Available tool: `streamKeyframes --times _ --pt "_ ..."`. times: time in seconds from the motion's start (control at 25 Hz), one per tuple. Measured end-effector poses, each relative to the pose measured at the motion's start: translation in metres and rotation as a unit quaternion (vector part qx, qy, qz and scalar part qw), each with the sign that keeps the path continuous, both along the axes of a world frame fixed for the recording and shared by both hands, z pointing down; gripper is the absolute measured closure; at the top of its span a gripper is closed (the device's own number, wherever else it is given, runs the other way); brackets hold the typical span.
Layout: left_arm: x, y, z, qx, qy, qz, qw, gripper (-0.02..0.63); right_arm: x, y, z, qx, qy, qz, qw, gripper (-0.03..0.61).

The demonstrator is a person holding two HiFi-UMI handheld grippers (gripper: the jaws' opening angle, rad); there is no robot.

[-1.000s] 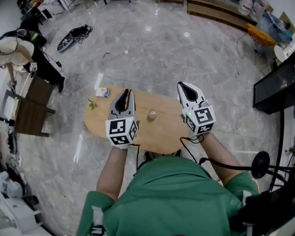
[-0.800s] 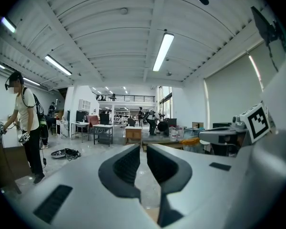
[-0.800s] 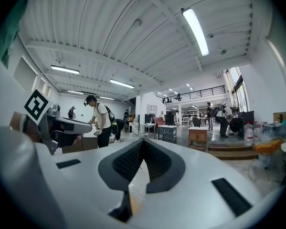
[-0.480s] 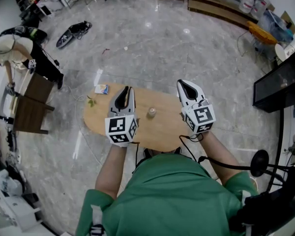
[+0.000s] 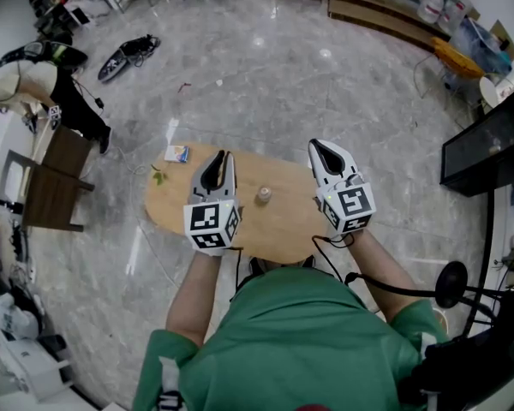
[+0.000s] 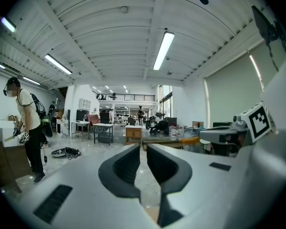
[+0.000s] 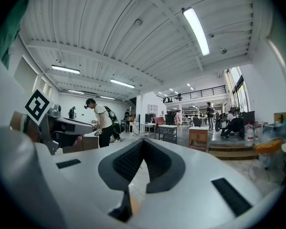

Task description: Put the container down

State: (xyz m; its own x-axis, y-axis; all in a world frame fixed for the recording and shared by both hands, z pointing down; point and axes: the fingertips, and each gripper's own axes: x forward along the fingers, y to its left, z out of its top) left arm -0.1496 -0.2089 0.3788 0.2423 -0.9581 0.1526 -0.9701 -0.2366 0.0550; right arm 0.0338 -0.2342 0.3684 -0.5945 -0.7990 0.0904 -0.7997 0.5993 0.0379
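Note:
A small tan container [image 5: 264, 197] stands upright on the oval wooden table [image 5: 283, 225], near its middle, with nothing touching it. My left gripper [image 5: 216, 163] hovers to the container's left, its jaws shut and empty. On the other side, apart from the container, my right gripper [image 5: 324, 152] is also shut and empty. Both gripper views look out level across the hall, so the container is hidden in them. The left gripper [image 6: 143, 149] shows its pads almost together with nothing between. The right gripper [image 7: 143, 144] has its tips meeting.
A small box [image 5: 178, 155] and a green scrap [image 5: 159, 178] lie at the table's far left end. Brown furniture [image 5: 56, 187] and a person [image 5: 34, 75] are at the left. A dark screen [image 5: 488, 148] and a round stand base [image 5: 452, 286] are at the right.
Both grippers and the container keep their places. The person at the far left has bent and shifted a little.

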Motion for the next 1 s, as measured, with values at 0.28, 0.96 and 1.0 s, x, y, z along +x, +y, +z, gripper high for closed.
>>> streamKeyframes --times 0.28,0.96,1.0 --pt "0.0 0.001 -0.001 -0.001 -0.003 0.0 1.0 0.555 -0.002 0.003 0.001 -0.001 -0.002 -0.004 1.0 0.557" --pt "0.012 0.002 0.005 -0.011 -0.011 -0.003 0.9999 0.555 0.008 0.005 0.002 -0.001 -0.009 -0.012 1.0 0.557" --pt "0.013 0.002 0.006 -0.012 -0.012 -0.003 0.9999 0.555 0.009 0.005 0.002 -0.001 -0.009 -0.013 1.0 0.556"
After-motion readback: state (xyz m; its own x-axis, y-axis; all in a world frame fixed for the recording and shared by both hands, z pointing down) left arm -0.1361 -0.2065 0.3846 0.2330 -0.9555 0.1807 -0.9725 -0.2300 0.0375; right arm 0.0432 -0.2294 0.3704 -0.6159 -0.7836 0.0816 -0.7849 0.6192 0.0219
